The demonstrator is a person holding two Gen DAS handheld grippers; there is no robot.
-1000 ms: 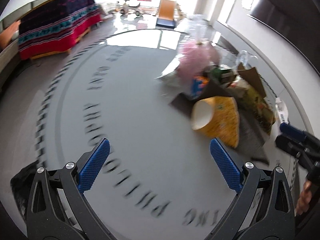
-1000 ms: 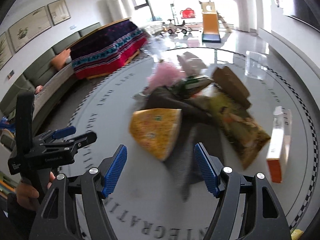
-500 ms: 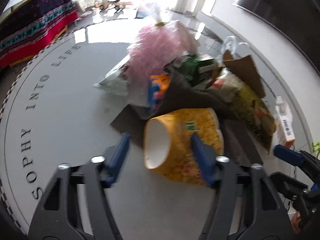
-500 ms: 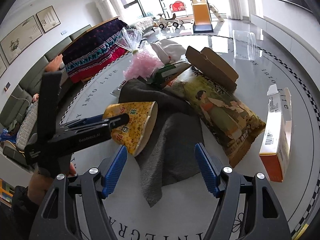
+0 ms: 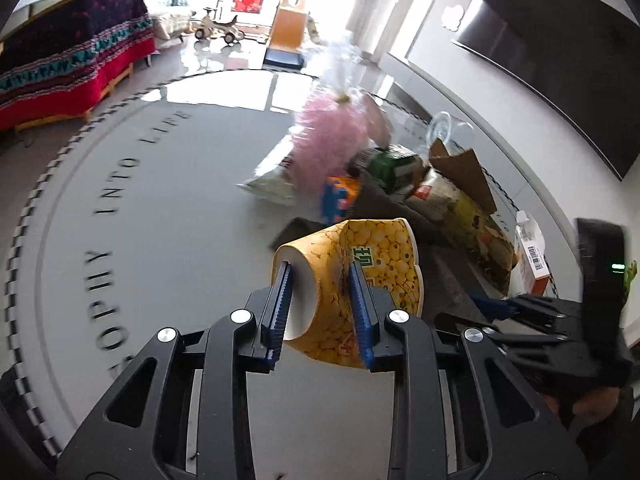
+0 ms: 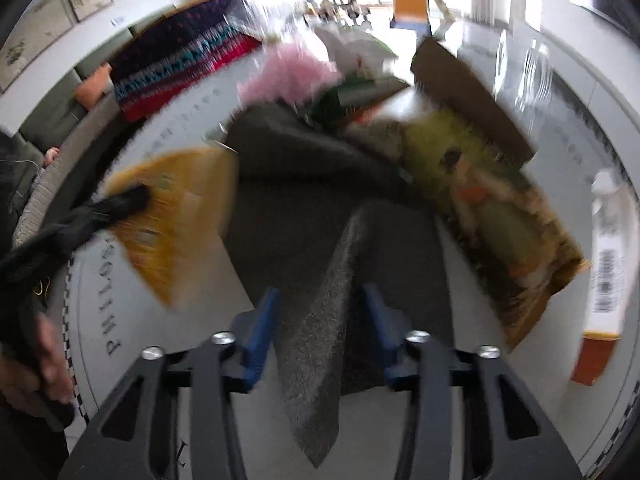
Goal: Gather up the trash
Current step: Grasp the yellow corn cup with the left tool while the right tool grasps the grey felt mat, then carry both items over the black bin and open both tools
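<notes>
A yellow paper cup [image 5: 380, 256] lies on its side at the near edge of a trash heap. My left gripper [image 5: 320, 300] is closing on it, one finger at the cup's open mouth and the other against its outer wall, which is dented. From the right wrist view the yellow cup [image 6: 188, 216] shows at the left, with the left gripper [image 6: 132, 200] on it. My right gripper [image 6: 320, 320] is closing on a grey cloth [image 6: 316, 360], and a raised fold of it stands between the blue pads. This view is blurred.
The heap sits on a round grey table [image 5: 160, 240] with lettering around its rim. It holds a pink bag [image 5: 332, 140], a green packet [image 5: 392, 164], a printed snack bag [image 6: 500, 216] and brown cardboard [image 6: 460, 92]. An orange-and-white carton [image 6: 608, 260] stands at the right.
The left gripper went from wide open over bare table to the yellow cup and closed on it. The right gripper sank onto the grey cloth and its jaws narrowed around a fold.
</notes>
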